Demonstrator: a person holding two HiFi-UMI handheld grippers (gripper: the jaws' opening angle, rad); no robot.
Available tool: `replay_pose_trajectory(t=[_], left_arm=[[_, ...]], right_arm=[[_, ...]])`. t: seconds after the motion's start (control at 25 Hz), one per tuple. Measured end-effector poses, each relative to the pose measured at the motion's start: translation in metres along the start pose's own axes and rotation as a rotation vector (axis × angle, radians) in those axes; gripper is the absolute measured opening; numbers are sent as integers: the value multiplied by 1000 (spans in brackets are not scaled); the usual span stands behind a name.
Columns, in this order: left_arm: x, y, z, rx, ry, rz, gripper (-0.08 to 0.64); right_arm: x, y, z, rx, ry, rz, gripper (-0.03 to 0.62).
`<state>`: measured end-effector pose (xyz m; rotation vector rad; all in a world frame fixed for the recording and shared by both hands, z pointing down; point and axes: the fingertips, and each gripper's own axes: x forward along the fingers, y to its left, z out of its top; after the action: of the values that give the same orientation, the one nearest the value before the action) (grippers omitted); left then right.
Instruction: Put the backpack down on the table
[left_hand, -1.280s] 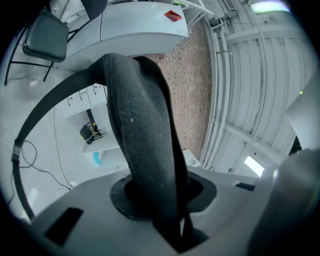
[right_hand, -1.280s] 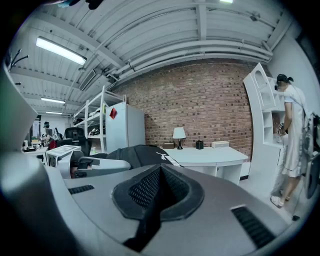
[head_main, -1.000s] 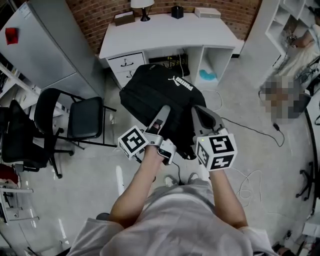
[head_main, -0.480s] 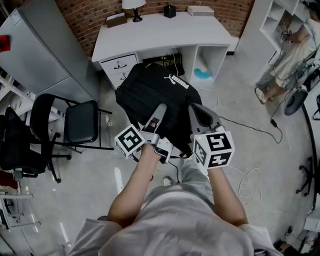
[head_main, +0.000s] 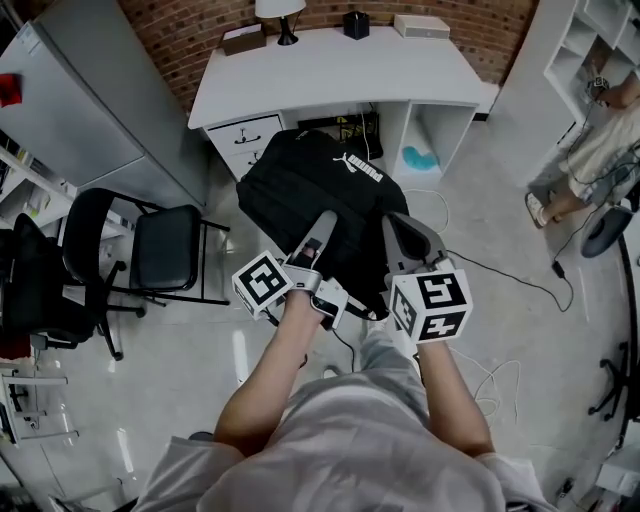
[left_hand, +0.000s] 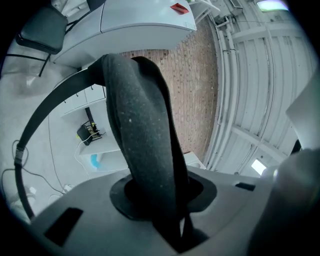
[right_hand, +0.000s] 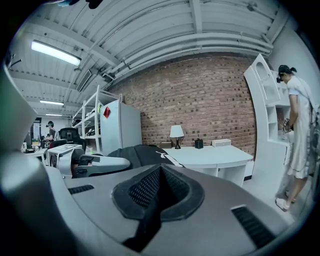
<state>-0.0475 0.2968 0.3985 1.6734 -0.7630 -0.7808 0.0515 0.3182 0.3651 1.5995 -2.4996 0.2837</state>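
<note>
**Backpack held in the air before the white surface**

At far left a black folding chair (head_main: 165, 245) stands on the pale grey floor (head_main: 180, 350). The left claw (head_main: 323, 225) is clamped on a padded black shoulder strap (left_hand: 142, 130), which fills the gap between its jaws. The black fabric backpack (head_main: 310, 185) with a white logo hangs from both claws above the floor. It is just before the front edge of the white surface (head_main: 330, 70) and not resting on it. A white-shaded lamp (head_main: 285, 12) stands at the surface's back edge. The right claw (head_main: 402, 228) has its jaws pinched together on a thin black strap (right_hand: 149, 222). At far right stands a person (head_main: 600, 150) in pale clothes.
</note>
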Motion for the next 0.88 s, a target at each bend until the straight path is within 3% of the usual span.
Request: replay_pose_trajectory(t=[0.32, 0.56, 0.88], left_arm=[[80, 9, 14, 8, -25, 16, 107], [171, 20, 28, 22, -56, 30, 107], [178, 23, 28, 22, -60, 29, 107]], right_arm=[[58, -62, 16, 29, 2, 46, 3], [118, -134, 33, 38, 13, 89, 2], [123, -141, 32, 30, 6, 95, 3]])
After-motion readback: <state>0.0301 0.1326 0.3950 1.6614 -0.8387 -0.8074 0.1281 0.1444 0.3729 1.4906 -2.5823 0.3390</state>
